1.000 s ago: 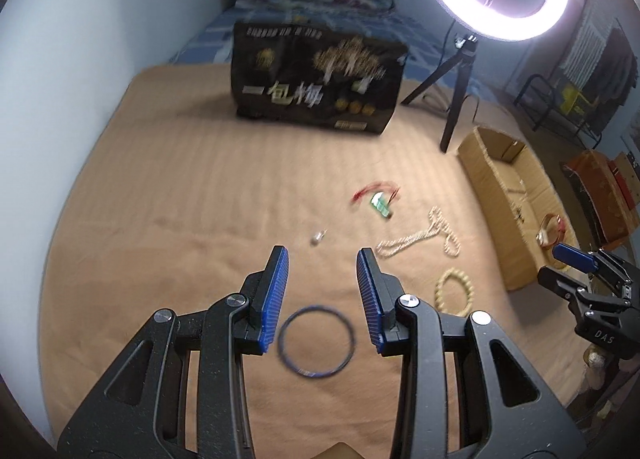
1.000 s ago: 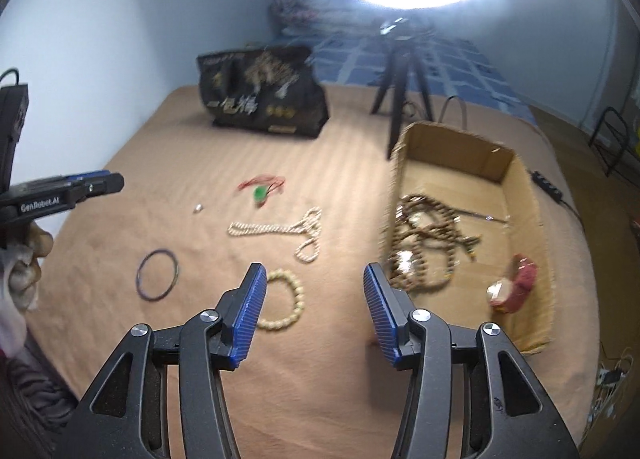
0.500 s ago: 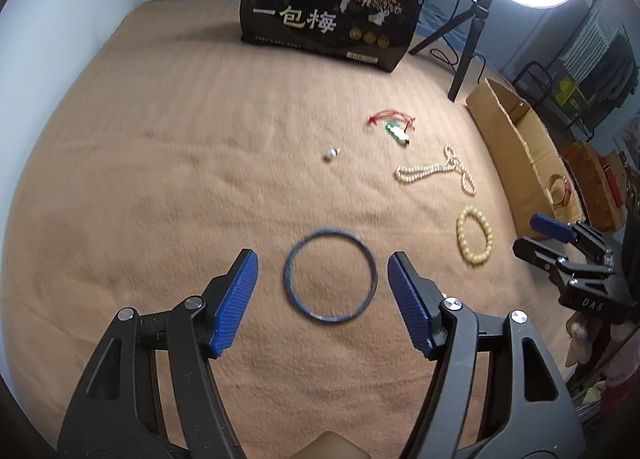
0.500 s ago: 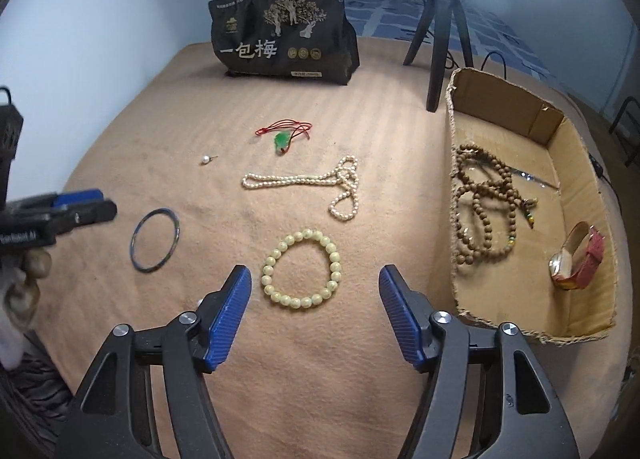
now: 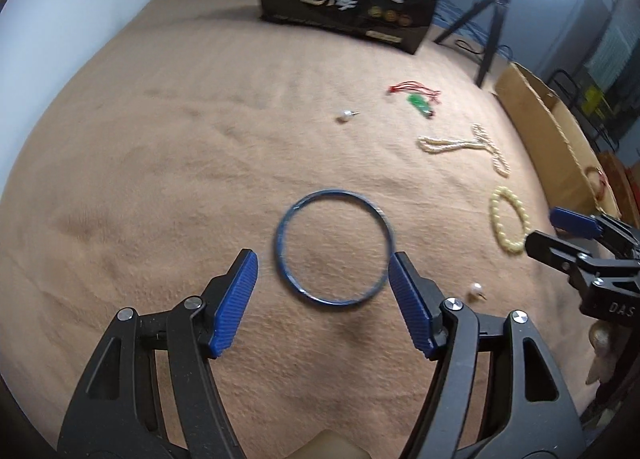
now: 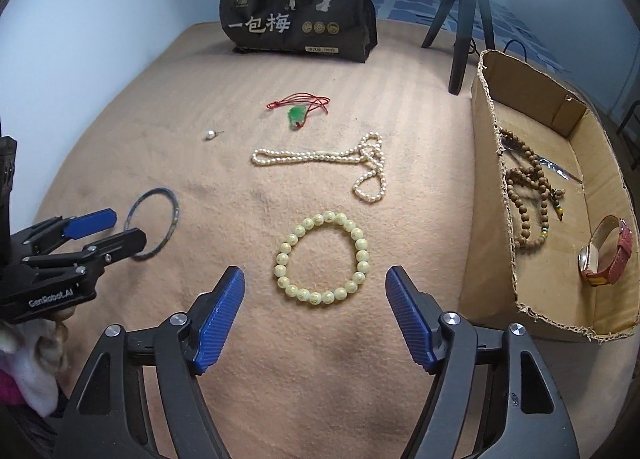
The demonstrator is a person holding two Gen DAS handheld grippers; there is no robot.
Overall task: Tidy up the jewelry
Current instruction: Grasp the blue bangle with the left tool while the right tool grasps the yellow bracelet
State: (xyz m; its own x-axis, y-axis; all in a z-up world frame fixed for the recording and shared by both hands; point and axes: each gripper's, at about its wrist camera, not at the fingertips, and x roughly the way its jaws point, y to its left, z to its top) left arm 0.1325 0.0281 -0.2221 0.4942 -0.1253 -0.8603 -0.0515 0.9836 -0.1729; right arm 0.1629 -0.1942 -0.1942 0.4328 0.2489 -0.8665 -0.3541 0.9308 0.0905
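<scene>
Looking maybe a third done: cardboard box [image 6: 532, 71] on the right holds wooden beads [image 6: 524, 195] and a watch [image 6: 606, 253]. Left on the bed [image 6: 200, 71]: pearl necklace [image 6: 320, 157], bead bracelet [image 6: 322, 257] between the wide-apart right claw [image 6: 314, 313], blue bangle [image 5: 334, 247] ahead of the equally spread left claw [image 5: 322, 305], green pendant [image 6: 297, 115], two pearl studs.

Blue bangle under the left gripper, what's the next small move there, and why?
Probably lower the left gripper a little and shut it on one side of the bangle. It is open, with the bangle lying flat on the blanket just ahead of the fingertips and not yet gripped. The ring looks about as wide as the opening, so pinching the rim seems safer than spanning it.
</scene>
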